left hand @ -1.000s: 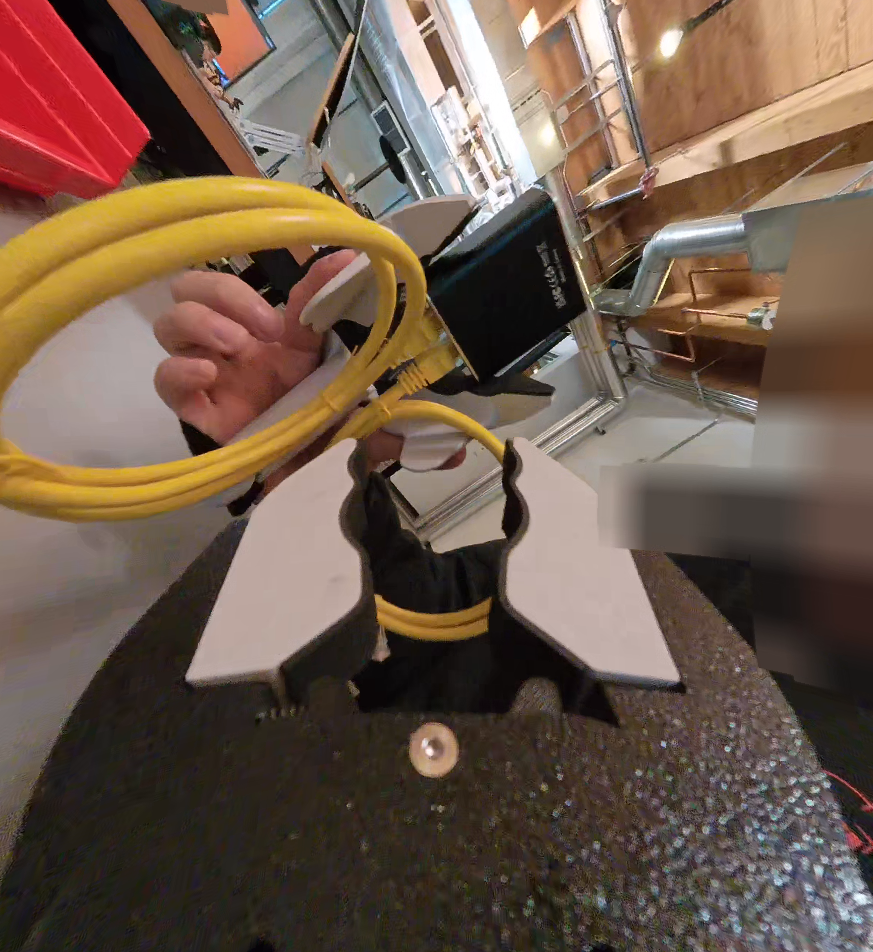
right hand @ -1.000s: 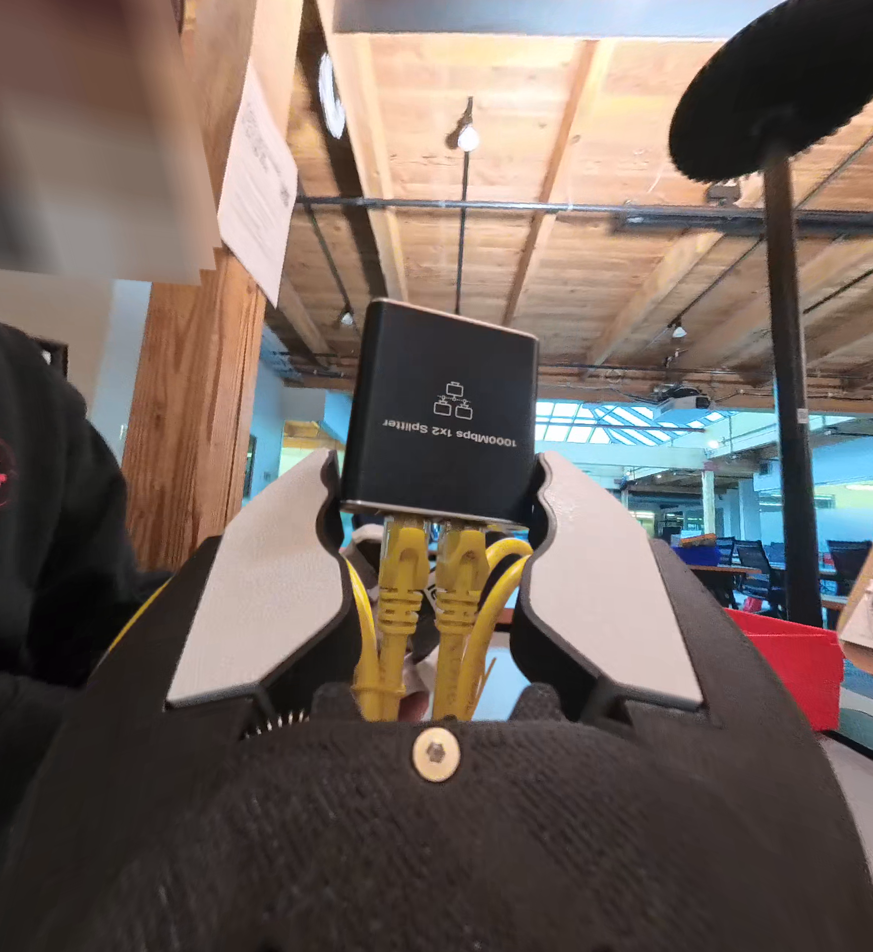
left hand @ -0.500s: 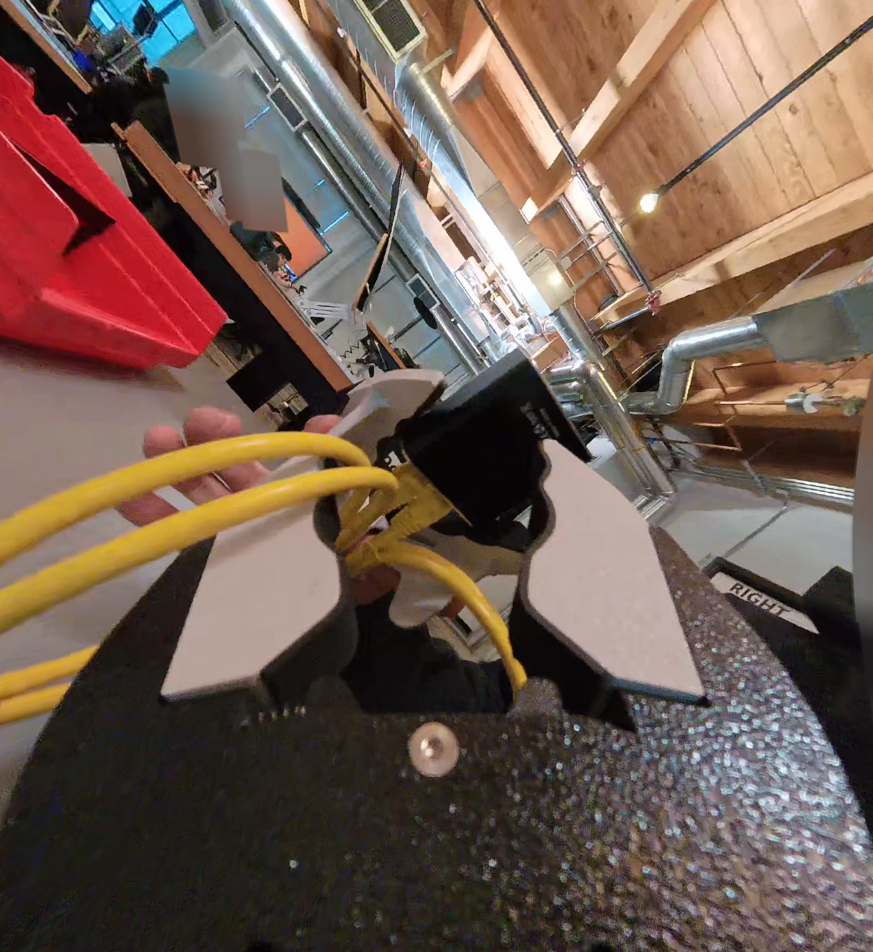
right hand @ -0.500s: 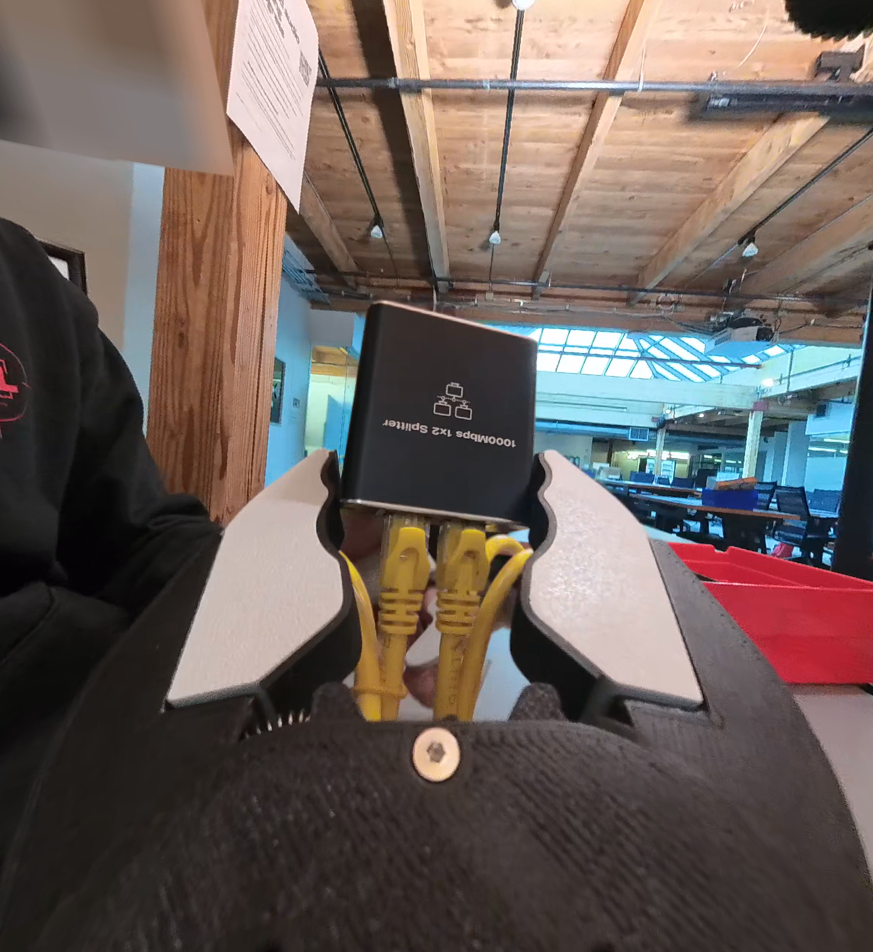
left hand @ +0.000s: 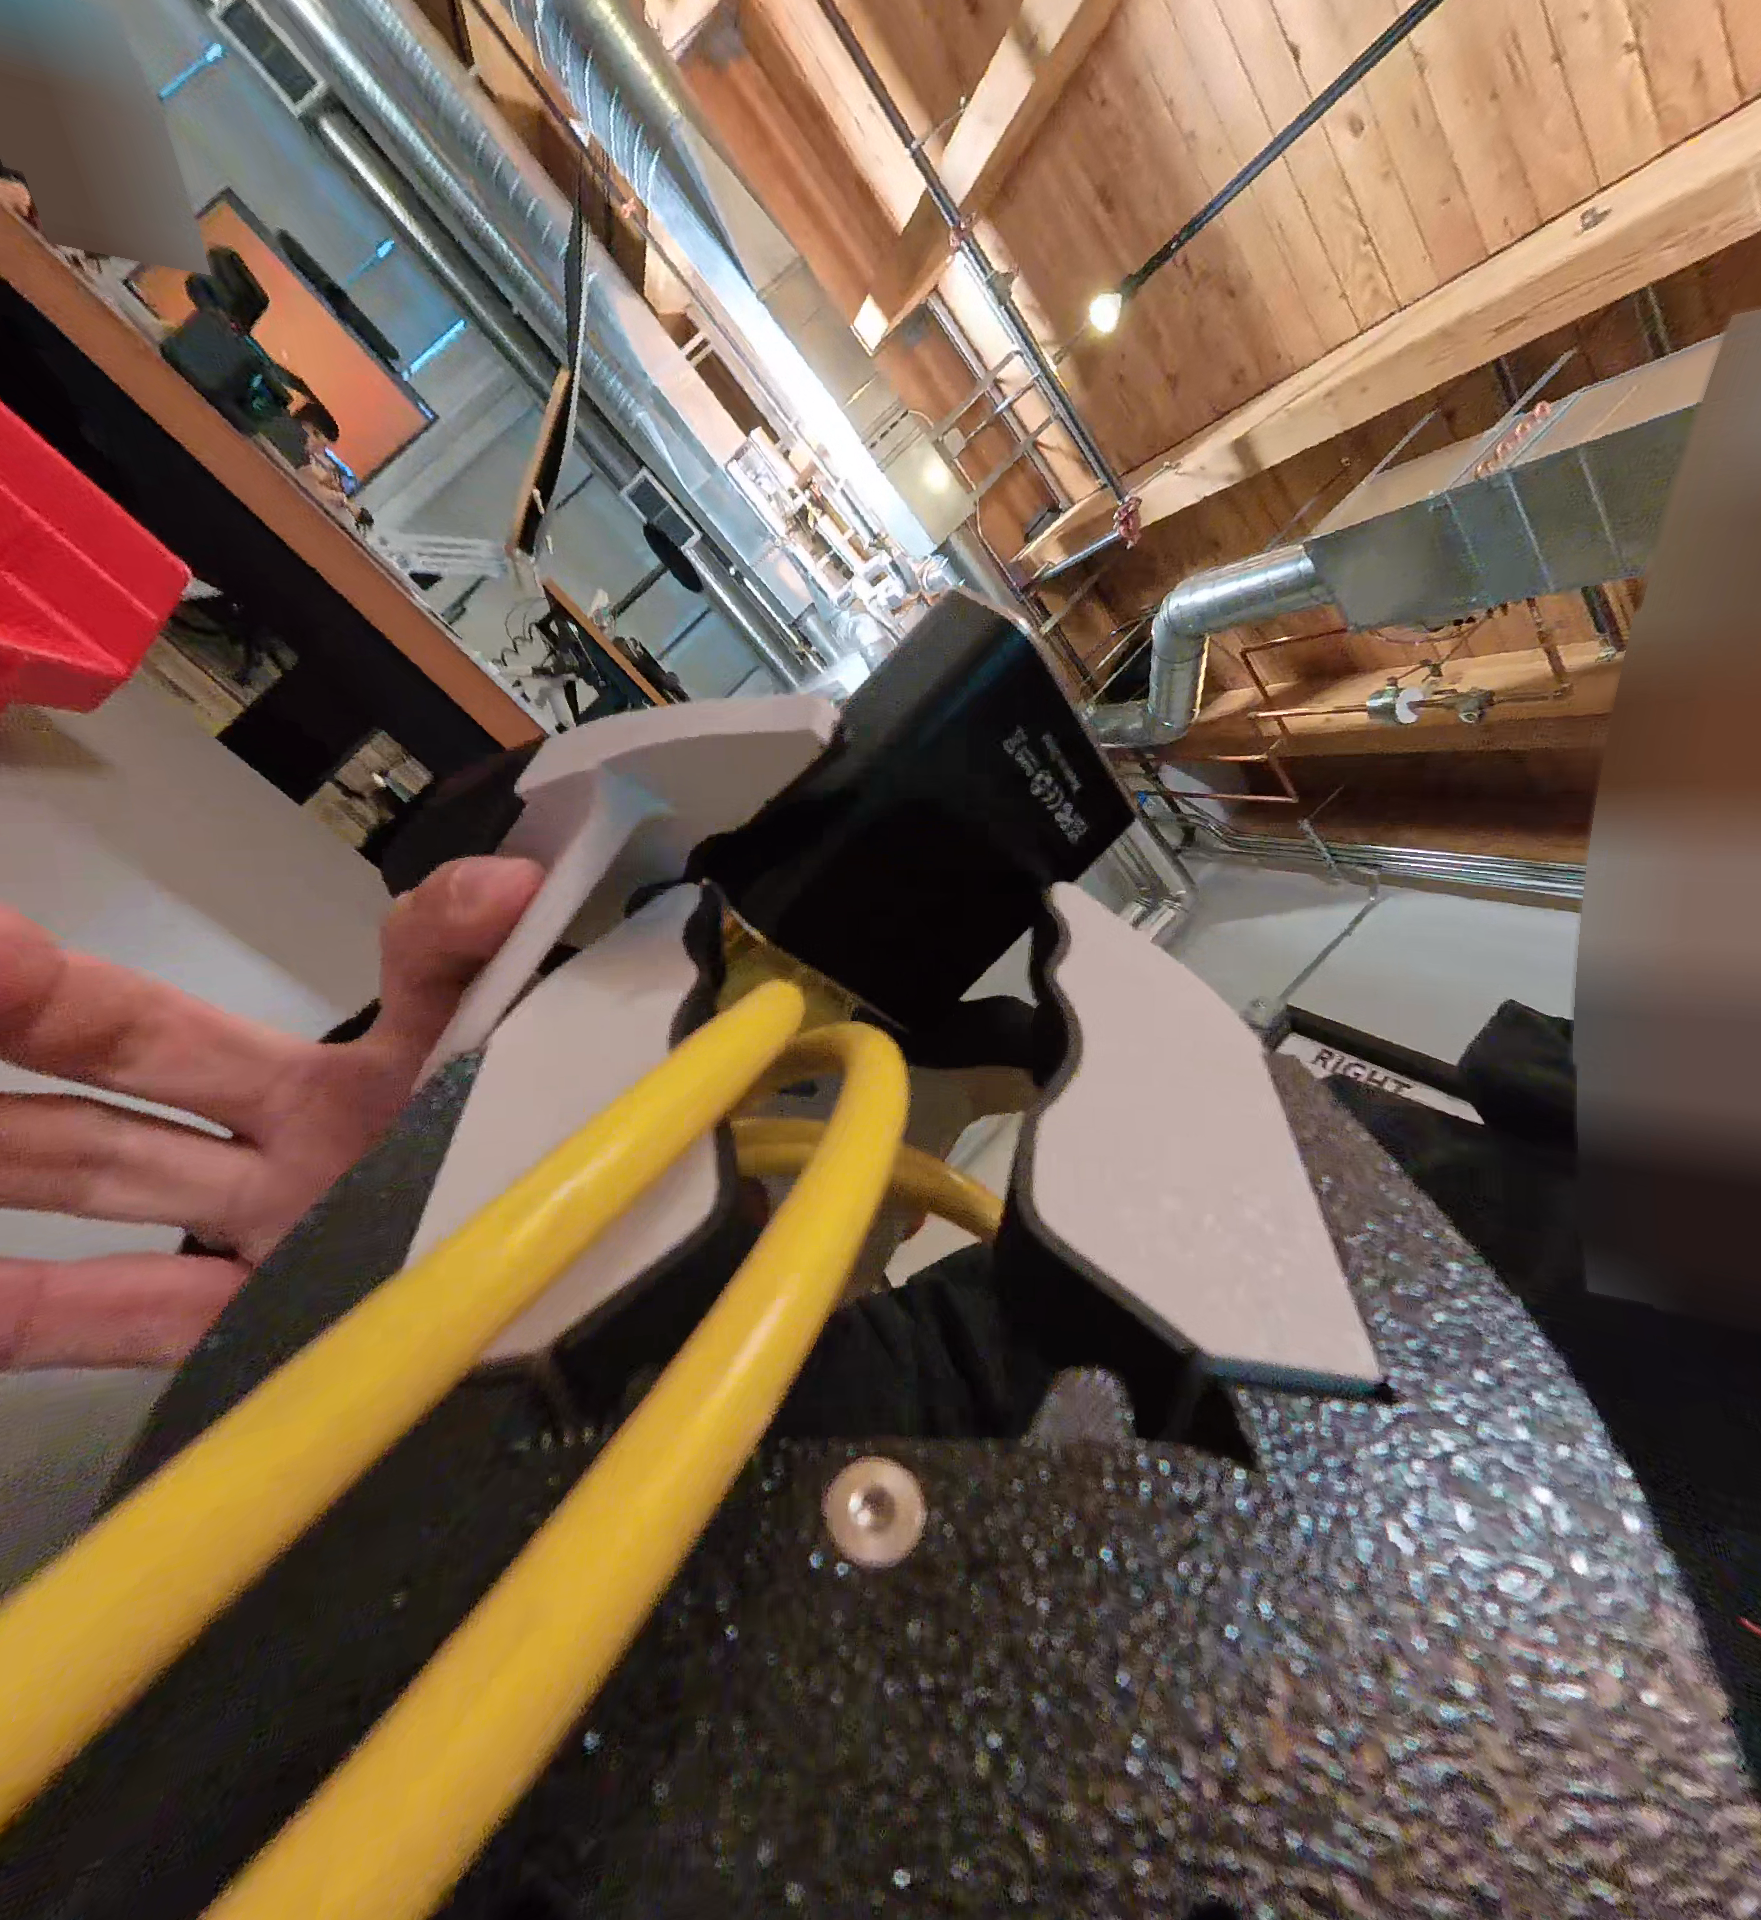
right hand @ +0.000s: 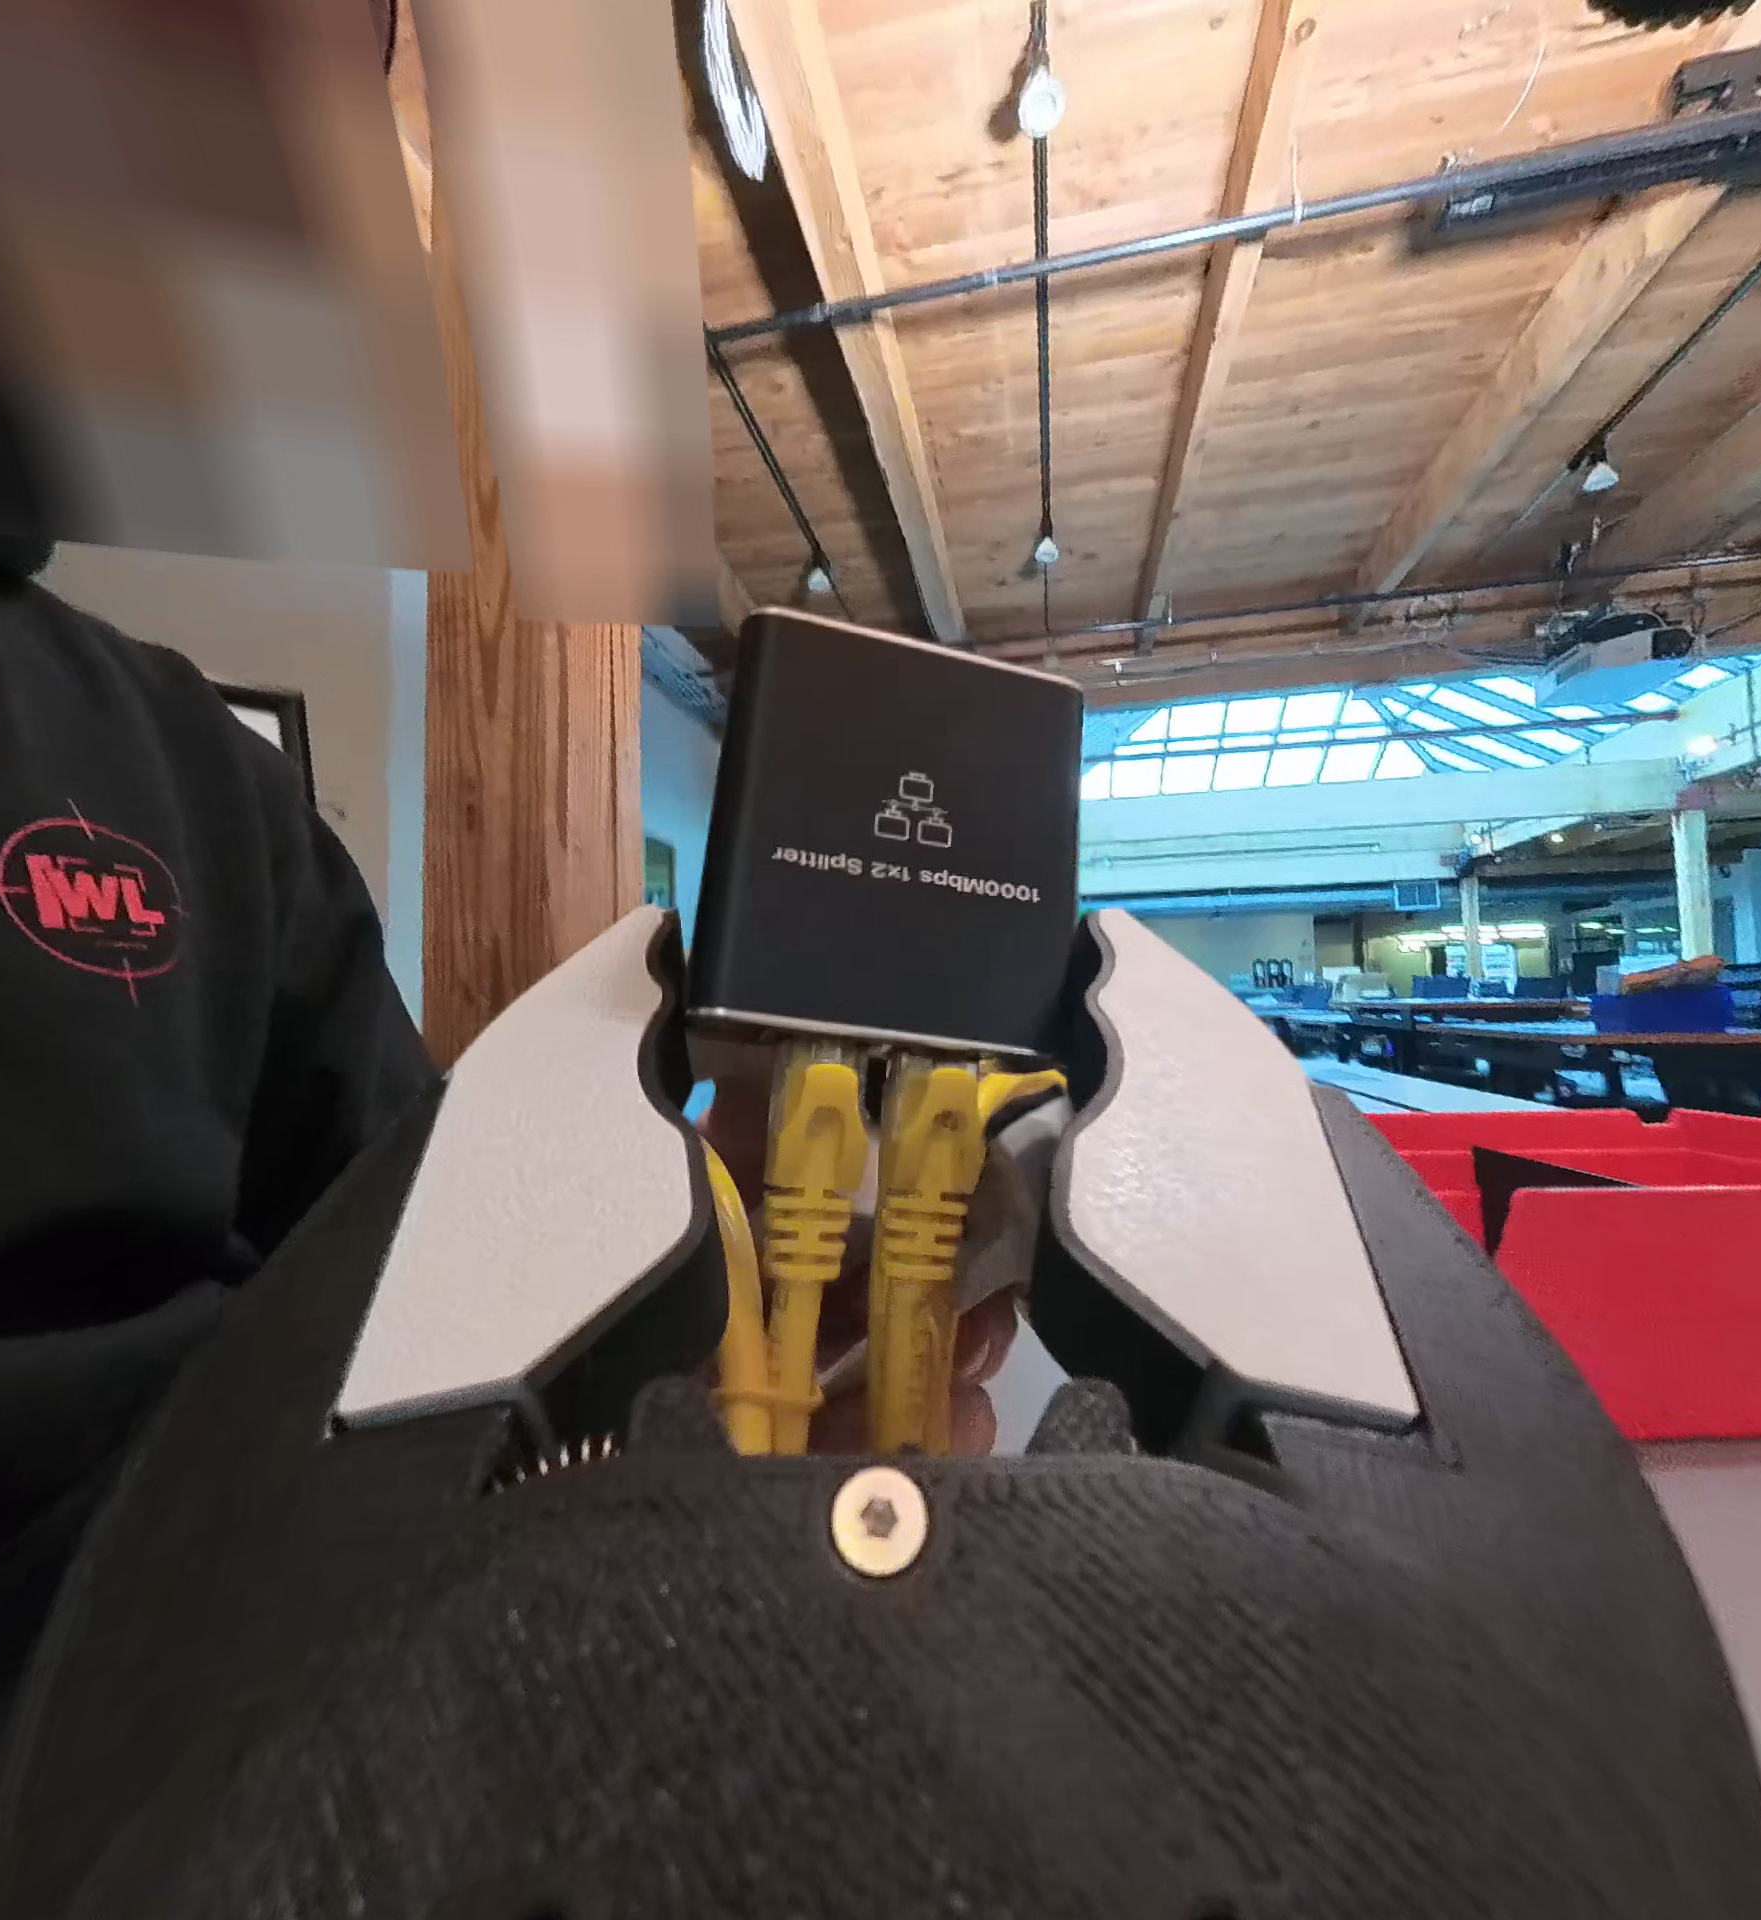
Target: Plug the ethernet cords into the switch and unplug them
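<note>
Up in air above pale surface (left hand: 128,831), well off it: black switch (right hand: 881,831) pinched between right gripper (right hand: 876,977) fingers, held tight at lower sides. Both yellow cords (left hand: 564,1299) seated in its ports, plugs (right hand: 814,1132) side by side, so plugging half looks done. Left gripper (left hand: 871,951) fingers fairly wide around cords right at switch, not clamped yet. Unplugging both still to go, I reckon.
</note>
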`<action>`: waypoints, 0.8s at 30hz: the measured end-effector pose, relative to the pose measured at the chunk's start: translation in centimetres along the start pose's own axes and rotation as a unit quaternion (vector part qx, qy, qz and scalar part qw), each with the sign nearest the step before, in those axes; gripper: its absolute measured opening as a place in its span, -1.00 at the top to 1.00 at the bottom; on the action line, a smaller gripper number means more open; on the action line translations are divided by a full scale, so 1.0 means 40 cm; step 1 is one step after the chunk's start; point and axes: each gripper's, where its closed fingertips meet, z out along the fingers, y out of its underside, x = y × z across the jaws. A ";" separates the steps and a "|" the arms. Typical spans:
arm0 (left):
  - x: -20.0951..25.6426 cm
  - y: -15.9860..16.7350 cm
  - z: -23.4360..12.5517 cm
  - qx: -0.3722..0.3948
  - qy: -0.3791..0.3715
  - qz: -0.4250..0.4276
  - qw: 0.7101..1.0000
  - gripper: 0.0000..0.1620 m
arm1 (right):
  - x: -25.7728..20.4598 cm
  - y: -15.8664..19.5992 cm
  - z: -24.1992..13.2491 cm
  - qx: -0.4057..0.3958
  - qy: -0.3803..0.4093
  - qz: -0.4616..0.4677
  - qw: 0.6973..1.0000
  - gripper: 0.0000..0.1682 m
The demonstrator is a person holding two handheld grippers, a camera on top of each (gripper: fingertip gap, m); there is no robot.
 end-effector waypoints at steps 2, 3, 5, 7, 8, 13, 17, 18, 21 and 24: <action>-0.012 -0.010 -0.010 0.020 -0.009 0.019 1.000 0.45 | 0.005 -0.009 -0.006 0.012 0.003 0.017 1.000 0.17; -0.016 -0.017 -0.016 0.031 -0.012 0.022 0.999 0.48 | 0.012 -0.011 -0.010 0.010 0.012 0.017 1.000 0.20; -0.023 -0.036 -0.031 0.053 -0.030 0.032 0.998 0.51 | 0.035 -0.008 -0.023 -0.007 0.046 0.004 0.999 0.15; -0.026 -0.052 -0.046 0.057 -0.053 0.055 0.995 0.54 | 0.050 -0.003 -0.039 -0.034 0.066 -0.005 0.997 0.09; -0.031 -0.054 -0.052 0.045 -0.066 0.054 0.995 0.55 | 0.054 -0.004 -0.049 -0.047 0.074 -0.010 0.996 0.06; -0.065 -0.027 -0.090 -0.094 -0.118 -0.012 0.989 0.55 | 0.037 -0.026 -0.090 -0.144 0.090 -0.126 0.977 0.03; -0.079 0.038 -0.117 -0.281 -0.156 -0.023 0.947 0.56 | 0.009 -0.015 -0.083 -0.192 0.071 -0.172 0.964 0.05; -0.085 0.048 -0.123 -0.319 -0.170 -0.024 0.932 0.55 | 0.004 -0.008 -0.075 -0.198 0.066 -0.181 0.961 0.05; -0.092 0.046 -0.125 -0.386 -0.191 -0.028 0.902 0.56 | 0.013 0.063 -0.079 -0.280 0.063 -0.188 0.939 0.06; -0.096 0.040 -0.134 -0.438 -0.198 -0.038 0.876 0.56 | 0.043 0.085 -0.093 -0.317 0.088 -0.225 0.917 0.13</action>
